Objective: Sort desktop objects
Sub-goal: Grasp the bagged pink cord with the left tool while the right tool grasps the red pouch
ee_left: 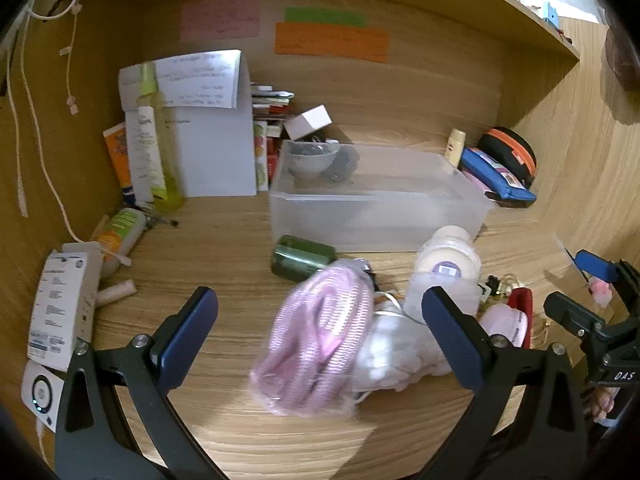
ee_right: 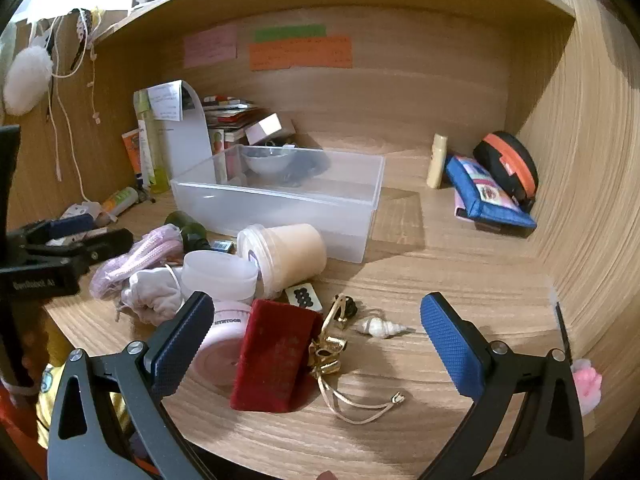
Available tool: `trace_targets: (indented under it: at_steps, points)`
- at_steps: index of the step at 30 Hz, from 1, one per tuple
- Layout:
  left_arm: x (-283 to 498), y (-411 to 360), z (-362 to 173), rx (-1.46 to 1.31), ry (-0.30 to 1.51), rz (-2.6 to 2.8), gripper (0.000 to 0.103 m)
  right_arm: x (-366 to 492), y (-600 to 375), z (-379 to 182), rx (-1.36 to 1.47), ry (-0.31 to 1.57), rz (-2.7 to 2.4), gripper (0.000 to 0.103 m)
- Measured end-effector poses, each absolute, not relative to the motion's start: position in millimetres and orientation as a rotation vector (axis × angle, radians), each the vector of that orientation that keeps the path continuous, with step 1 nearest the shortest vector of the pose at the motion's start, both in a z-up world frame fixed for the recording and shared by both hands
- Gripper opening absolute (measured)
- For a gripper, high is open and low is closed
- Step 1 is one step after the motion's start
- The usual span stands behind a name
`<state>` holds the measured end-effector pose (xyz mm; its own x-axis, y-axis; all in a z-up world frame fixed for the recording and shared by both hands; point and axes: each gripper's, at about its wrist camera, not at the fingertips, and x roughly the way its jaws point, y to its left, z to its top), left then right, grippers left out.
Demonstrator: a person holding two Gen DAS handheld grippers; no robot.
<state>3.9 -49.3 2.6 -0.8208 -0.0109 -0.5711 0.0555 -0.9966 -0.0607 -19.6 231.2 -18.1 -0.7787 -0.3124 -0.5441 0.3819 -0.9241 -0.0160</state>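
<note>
A clear plastic bin (ee_left: 376,216) (ee_right: 280,208) stands mid-desk with a grey bowl (ee_left: 312,158) in its far corner. In front of it lies a clutter: a pink mesh pouch (ee_left: 320,340) (ee_right: 132,264), a white cloth (ee_right: 154,296), a dark green bottle (ee_left: 302,258), a cream tub on its side (ee_right: 288,256), a red velvet pouch (ee_right: 276,354), a gold ribbon (ee_right: 332,356), a seashell (ee_right: 380,327) and a domino tile (ee_right: 304,297). My left gripper (ee_left: 320,316) is open over the pink pouch. My right gripper (ee_right: 316,320) is open over the red pouch and ribbon.
Papers, tubes and a book stack (ee_left: 208,132) fill the back left corner. A blue pencil case (ee_right: 486,196), a black-orange case (ee_right: 508,164) and a small cream bottle (ee_right: 437,160) sit at the back right. A white box (ee_left: 60,304) lies at the left. Wooden walls enclose the desk.
</note>
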Motion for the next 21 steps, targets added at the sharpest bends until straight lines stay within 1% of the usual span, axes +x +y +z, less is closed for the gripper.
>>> trace_targets:
  at_steps: [6, 11, 18, 20, 21]
  points:
    - [-2, -68, 3, 1.006, 0.151, -2.975, 0.103, -20, 239, -17, 0.784, 0.154, -2.633, 0.102]
    - [-8, -80, -8, 1.163, 0.153, -2.99, 0.103, -15, 247, -19, 0.796, 0.219, -2.646, 0.102]
    - [9, -79, -33, 1.28, -0.003, -2.954, 0.103, -10, 248, -37, 0.892, 0.313, -2.613, 0.101]
    - [13, -76, -38, 1.289, -0.04, -2.94, 0.103, -10, 246, -43, 0.914, 0.321, -2.598, 0.101]
    - [13, -74, -40, 1.296, -0.064, -2.931, 0.103, -10, 245, -46, 0.927, 0.325, -2.592, 0.098]
